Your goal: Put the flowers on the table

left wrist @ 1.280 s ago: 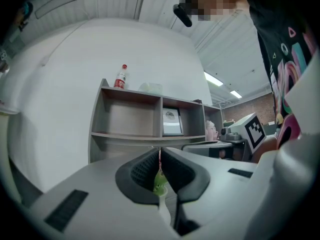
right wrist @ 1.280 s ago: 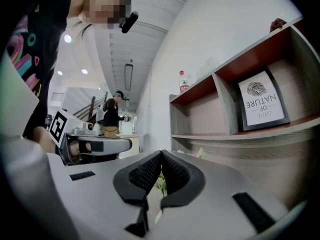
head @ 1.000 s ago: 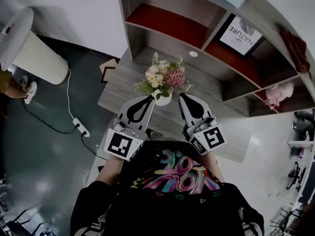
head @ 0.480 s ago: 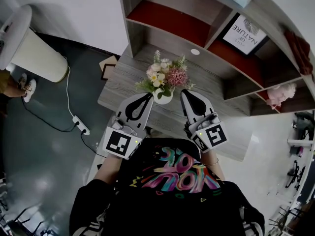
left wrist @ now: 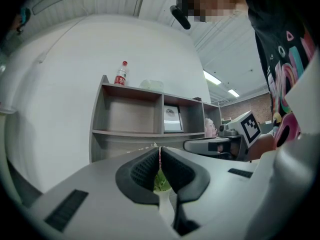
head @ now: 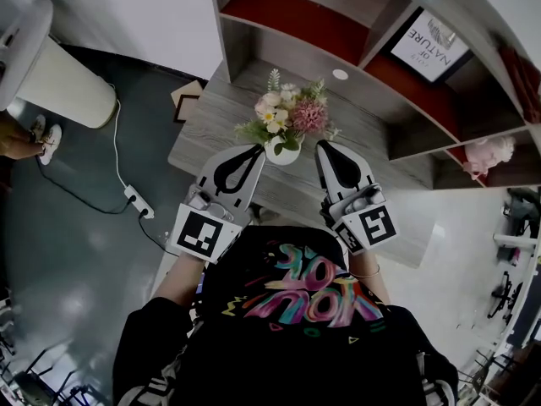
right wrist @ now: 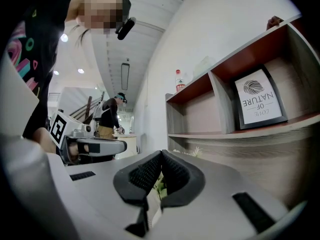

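On the table [head: 211, 134], below the shelf [head: 296, 25]: flowers [head: 289, 117] in a white vase [head: 281, 151], upright.

Left gripper [head: 257, 149]: just left of the vase, on the person's side of it; jaws pressed together, nothing held.

Right gripper [head: 324, 145]: just right of the vase; likewise closed and empty.

Neither appears to touch the vase.

Risk: the bouquet looks top-heavy, so a sideways nudge from either closed tip could topple it. Closed jaws cannot grasp without parting first.
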Motion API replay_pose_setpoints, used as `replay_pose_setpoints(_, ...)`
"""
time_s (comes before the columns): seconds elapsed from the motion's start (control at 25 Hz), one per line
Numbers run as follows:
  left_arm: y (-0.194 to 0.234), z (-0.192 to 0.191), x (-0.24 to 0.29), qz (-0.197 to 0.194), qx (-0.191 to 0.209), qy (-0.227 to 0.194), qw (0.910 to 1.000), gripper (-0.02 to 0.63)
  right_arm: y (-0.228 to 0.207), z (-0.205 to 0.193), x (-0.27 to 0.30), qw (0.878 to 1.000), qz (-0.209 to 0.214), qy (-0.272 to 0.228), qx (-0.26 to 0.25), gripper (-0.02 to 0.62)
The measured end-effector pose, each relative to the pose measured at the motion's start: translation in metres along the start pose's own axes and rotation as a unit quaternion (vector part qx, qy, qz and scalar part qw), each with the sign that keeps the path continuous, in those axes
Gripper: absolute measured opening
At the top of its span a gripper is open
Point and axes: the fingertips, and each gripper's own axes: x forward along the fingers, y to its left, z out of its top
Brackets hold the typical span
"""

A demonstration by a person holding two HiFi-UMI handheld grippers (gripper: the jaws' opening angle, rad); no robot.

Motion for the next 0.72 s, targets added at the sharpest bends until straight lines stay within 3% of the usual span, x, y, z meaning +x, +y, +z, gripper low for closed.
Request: replay_pose_setpoints(0.72, -0.008, 0.001, -0.001, -0.014, 0.007, 0.000, 0.9999, 0.032, 0.002, -0.006, -0.013, 1.000, -0.009, -0.004, 0.021, 0.016)
